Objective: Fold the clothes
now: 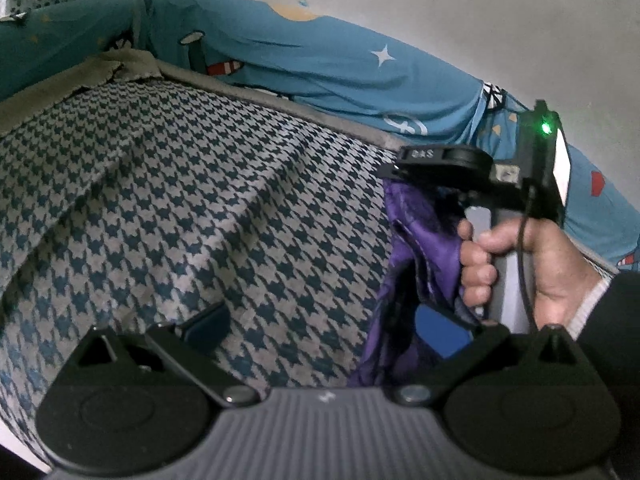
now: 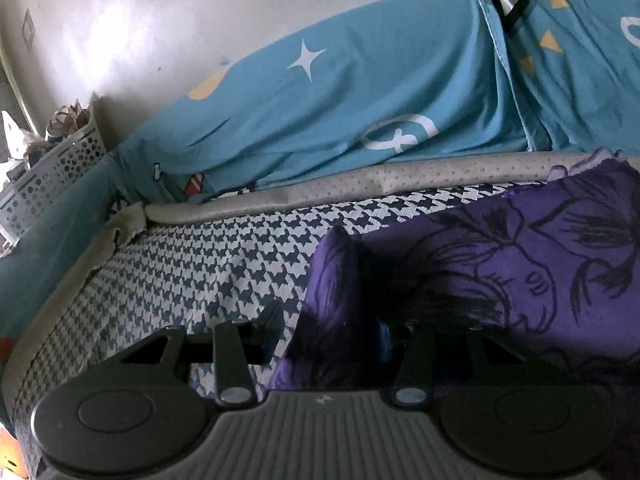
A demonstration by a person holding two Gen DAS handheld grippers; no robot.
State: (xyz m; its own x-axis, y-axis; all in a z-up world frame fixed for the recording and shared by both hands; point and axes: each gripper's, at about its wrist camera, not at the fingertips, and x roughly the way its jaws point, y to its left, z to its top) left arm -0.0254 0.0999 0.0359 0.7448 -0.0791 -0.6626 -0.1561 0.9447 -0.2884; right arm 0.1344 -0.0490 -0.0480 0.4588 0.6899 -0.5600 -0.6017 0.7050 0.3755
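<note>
The left gripper (image 1: 324, 332) holds its fingers spread wide above a houndstooth bedcover (image 1: 208, 208). Its left pad (image 1: 208, 322) hovers over the check pattern and its right pad (image 1: 442, 332) sits against the hanging edge of a purple garment (image 1: 416, 248); nothing is pinched between them. In the same view the right gripper (image 1: 394, 172) reaches in from the right, carried by a person's hand (image 1: 520, 264) wrapped round its handle, a dark sleeve (image 1: 612, 320) behind the wrist. Purple cloth hangs from its tip, with a green light glowing on the body above.

From the right wrist camera, the right gripper's fingers stand partly apart, and a fold of the purple garment (image 2: 500, 256), printed with dark line drawings, rises between them and covers the right pad. Whether the pads actually press on the cloth cannot be told here. The garment spreads over the right side of the bed, lying on the houndstooth cover.

Along the far edge runs a grey padded rim (image 2: 360, 184), torn at its left corner. Behind it a blue sheet (image 2: 360, 96) with stars and planets is draped against the pale wall (image 2: 160, 20). A white perforated basket (image 2: 48, 172) stands at the far left.
</note>
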